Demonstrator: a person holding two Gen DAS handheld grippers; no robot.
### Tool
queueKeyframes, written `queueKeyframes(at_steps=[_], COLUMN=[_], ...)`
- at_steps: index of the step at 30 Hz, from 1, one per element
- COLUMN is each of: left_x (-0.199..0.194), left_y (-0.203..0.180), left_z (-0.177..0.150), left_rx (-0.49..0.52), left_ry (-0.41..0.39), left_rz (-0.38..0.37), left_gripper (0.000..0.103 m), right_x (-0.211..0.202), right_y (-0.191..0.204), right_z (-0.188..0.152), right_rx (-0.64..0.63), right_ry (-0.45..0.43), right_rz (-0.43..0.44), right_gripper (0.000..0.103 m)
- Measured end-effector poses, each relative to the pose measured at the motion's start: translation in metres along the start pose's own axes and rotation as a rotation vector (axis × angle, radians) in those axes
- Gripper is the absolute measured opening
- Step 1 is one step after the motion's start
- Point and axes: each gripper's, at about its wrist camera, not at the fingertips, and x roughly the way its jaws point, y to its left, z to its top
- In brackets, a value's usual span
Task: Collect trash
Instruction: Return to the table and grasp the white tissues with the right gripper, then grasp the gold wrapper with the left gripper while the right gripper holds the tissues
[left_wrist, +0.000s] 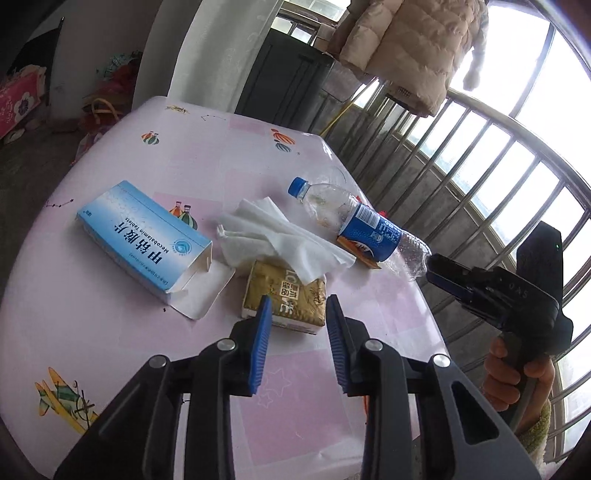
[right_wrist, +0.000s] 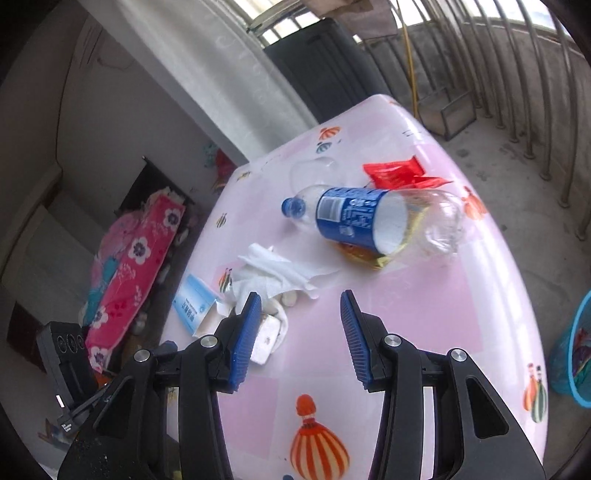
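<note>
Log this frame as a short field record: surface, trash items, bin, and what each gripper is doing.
surface: pink table
trash: plastic bottle on its side; crumpled tissue; open blue box; gold packet; red wrapper
bin: blue basket on the floor by the table
left gripper: open, empty, near the gold packet
right gripper: open, empty, pointing toward the bottle

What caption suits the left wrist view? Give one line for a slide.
Left tool open above gold packet; tissue, blue box, bottle on pink table.
</note>
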Motion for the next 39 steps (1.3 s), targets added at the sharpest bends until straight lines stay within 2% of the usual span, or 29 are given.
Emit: queueKeyframes(at_steps=[6, 11, 15, 16, 20, 25, 33, 39], left_x=[0.021, 0.039, 0.047, 0.048, 0.047, 0.039, 0.018, 0.008], left_y=[0.017, 0.025, 0.026, 0.027, 0.033, 0.041, 0.052, 0.052], left_z=[-0.009, -0.014, -0.018, -0.019, -0.022, -0.028, -0.033, -0.028], left_rx=[-0.040, -0.063, -0.071, -0.074, -0.081, -0.092, -0.095, -0.086], left_ry=[0.035, 0.071, 0.096, 0.103, 0.115, 0.130, 0.124, 0.097], left_rz=[-0.044, -0.064, -0.071, -0.071, -0.062, -0.048, -0.014, -0.014], left_gripper=[0.010, 0.004, 0.003, 0.003, 0.003, 0.003, 0.000, 0.000], right_x=[0.064, 0.098, 0.116, 0.115, 0.096, 0.077, 0.059, 0.033], right_y=[0.032, 0.040, 0.036, 0.035, 0.034, 0.036, 0.055, 0.041], right_z=[0.015, 0.020, 0.012, 0.007, -0.014, -0.041, -0.083, -0.077], right_rx=[-0.089, -0.137, -0.134, -0.126, -0.081, -0.044, -0.029, -0.011], right_ry=[0.116, 0.172, 0.267, 0.285, 0.328, 0.359, 0.425, 0.381], right_rz=[-0.041, -0.080, -0.085, -0.078, -0.029, 0.007, 0.083, 0.072], right_gripper=[0.043, 0.039, 0.024, 0.019, 0.011, 0.006, 0.005, 0.010])
